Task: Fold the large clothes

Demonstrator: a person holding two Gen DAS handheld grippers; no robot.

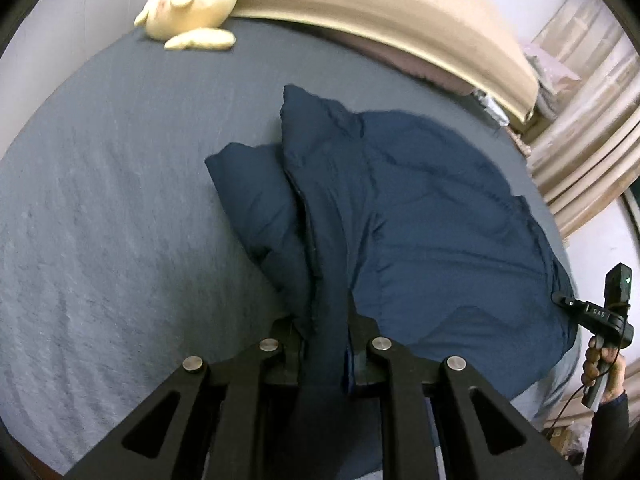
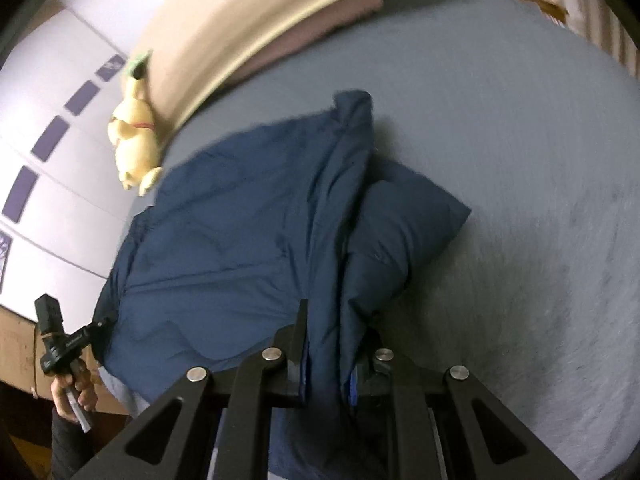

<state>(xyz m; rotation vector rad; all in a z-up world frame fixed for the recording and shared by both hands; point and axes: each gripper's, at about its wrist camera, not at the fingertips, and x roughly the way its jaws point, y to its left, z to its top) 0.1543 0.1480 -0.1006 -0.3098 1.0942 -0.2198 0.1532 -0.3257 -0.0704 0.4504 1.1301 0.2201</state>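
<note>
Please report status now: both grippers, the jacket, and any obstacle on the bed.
Left gripper shut on navy jacket. Right gripper shut on it too. Jacket bunched on grey bed. Yellow plush toy by headboard, apart from jacket.

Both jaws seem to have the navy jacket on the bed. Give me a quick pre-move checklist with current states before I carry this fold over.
1. Left gripper shut on navy jacket: ok.
2. Right gripper shut on the jacket: ok.
3. How many layers each grip holds: cannot tell.
4. Bare grey bedsheet to lay the fold on: ok.
5. Yellow plush toy apart from the jacket, by the headboard: ok.
6. Jacket lying flat: not ok, bunched and ridged between the grips.
</note>
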